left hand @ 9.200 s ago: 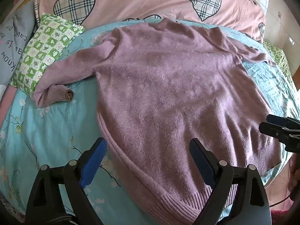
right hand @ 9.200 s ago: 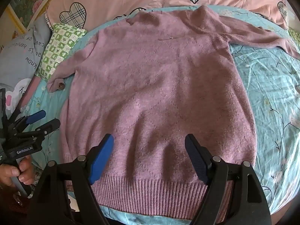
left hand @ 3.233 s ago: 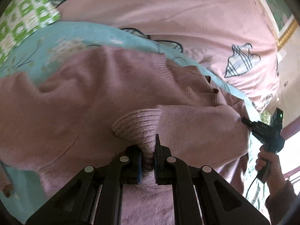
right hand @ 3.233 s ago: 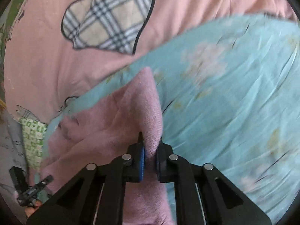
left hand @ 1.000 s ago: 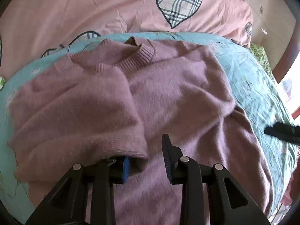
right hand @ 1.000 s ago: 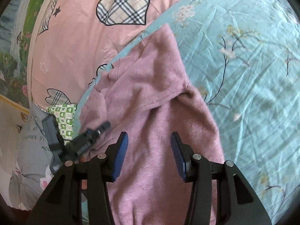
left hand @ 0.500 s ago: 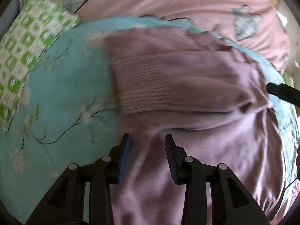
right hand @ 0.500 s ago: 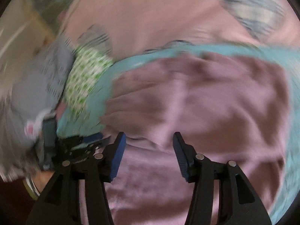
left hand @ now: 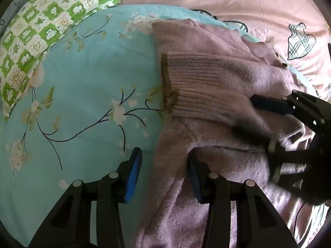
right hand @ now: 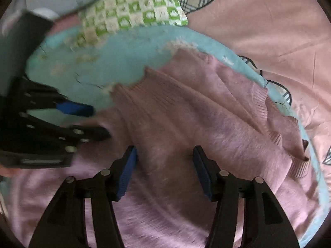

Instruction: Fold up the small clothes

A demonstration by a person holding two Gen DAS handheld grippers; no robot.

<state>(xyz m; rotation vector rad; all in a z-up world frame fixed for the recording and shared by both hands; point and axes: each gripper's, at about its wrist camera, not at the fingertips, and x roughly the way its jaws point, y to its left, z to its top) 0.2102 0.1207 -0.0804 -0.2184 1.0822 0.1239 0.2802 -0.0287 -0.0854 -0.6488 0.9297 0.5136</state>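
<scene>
A mauve knitted sweater (left hand: 223, 217) lies on a light blue flowered sheet (left hand: 82, 86), its sleeves folded across the body. A ribbed cuff (left hand: 190, 86) lies on top near the sweater's left edge. My left gripper (left hand: 163, 165) is open and empty, straddling the sweater's left edge. My right gripper (right hand: 164, 163) is open and empty, low over the folded sleeve (right hand: 186, 111). The right gripper also shows in the left wrist view (left hand: 271, 122), touching the sleeve. The left gripper shows blurred in the right wrist view (right hand: 91, 122).
A green and white checked pillow (left hand: 41, 26) lies at the far left. A pink quilt with plaid hearts (left hand: 248, 6) lies behind the sweater. The sweater's collar (right hand: 275, 124) is at the right in the right wrist view.
Both grippers have come in close over the folded sleeves near the sweater's left side. The right gripper has moved left to the sleeve beside the cuff. Both stay open.
</scene>
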